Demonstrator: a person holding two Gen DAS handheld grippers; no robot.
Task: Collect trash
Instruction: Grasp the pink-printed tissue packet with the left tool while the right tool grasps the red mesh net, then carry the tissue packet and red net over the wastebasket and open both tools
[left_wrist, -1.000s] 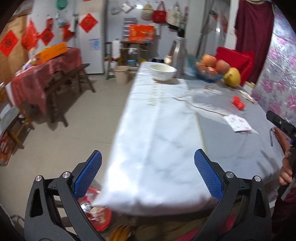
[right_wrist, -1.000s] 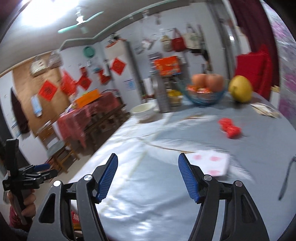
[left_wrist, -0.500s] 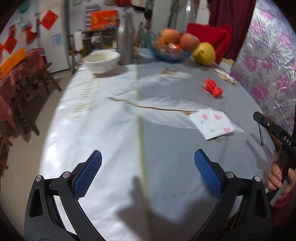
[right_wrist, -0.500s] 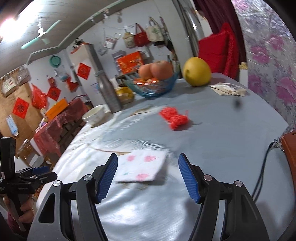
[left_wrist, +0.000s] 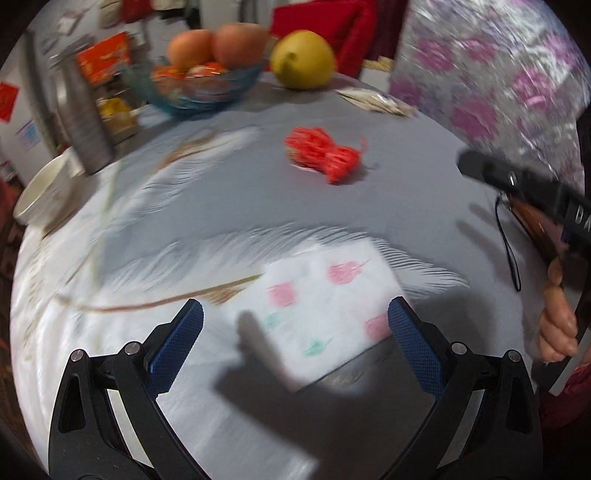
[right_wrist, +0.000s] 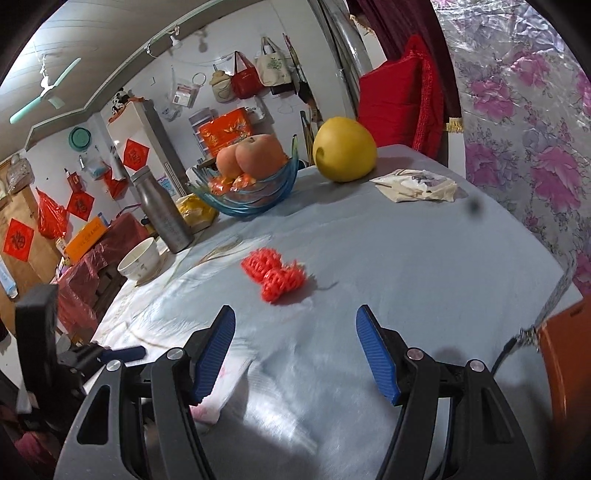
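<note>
The printed napkin (left_wrist: 325, 314) is seen flat on the grey tablecloth (left_wrist: 406, 206), between the parted, empty jaws of the left gripper (left_wrist: 295, 339). The right gripper (right_wrist: 295, 350) is likewise held apart and empty, with bare cloth beyond the napkin up to the red netting (right_wrist: 275, 275).

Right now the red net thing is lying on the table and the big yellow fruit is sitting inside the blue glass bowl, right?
Not quite. The big yellow fruit sits on the table beside the blue glass bowl, not inside it; the right wrist view shows this. The red net thing does lie on the table.
</note>
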